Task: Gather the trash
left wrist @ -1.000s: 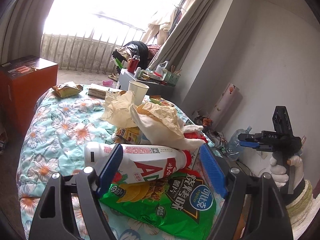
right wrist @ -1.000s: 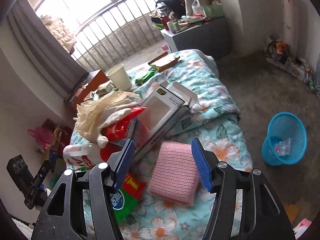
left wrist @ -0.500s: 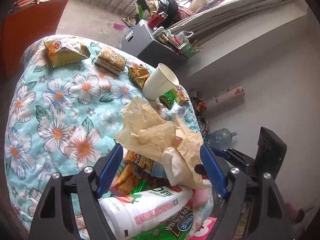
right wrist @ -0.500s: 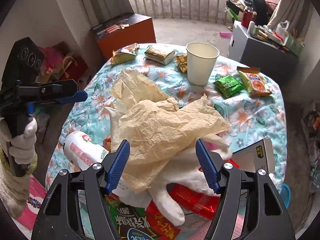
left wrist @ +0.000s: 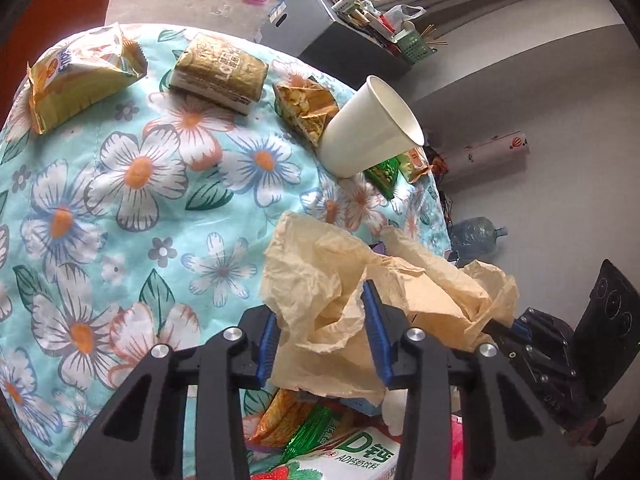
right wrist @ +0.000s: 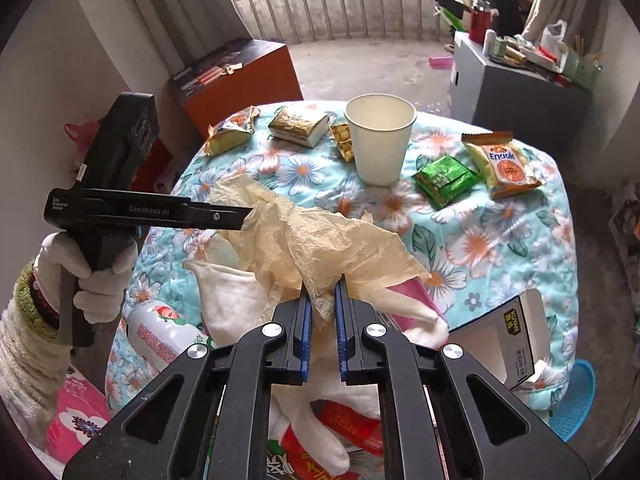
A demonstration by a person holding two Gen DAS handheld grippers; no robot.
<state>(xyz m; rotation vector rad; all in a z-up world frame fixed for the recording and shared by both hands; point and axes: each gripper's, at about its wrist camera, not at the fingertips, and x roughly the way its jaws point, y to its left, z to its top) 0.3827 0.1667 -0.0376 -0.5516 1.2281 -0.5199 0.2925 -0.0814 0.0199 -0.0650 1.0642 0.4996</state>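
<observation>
A crumpled tan paper bag (left wrist: 340, 280) lies on a pile of trash on the flowered table. My left gripper (left wrist: 320, 320) has its blue pads closed in on one side of the bag. My right gripper (right wrist: 320, 304) pinches the other edge of the same tan bag (right wrist: 320, 240). The left gripper also shows in the right wrist view (right wrist: 236, 216), touching the bag's far end. Under the bag lie a white glove (right wrist: 236, 300), a white drink bottle (right wrist: 160, 332) and snack wrappers.
A white paper cup (right wrist: 380, 144) stands mid-table with snack packets (right wrist: 504, 164) around it. An open white carton (right wrist: 504, 332) lies at the right edge. A blue waste basket (right wrist: 576, 404) stands on the floor at lower right. An orange cabinet (right wrist: 240, 80) stands behind.
Both grippers moved in over the pile and closed from wide open onto the tan paper bag, one at each side.
</observation>
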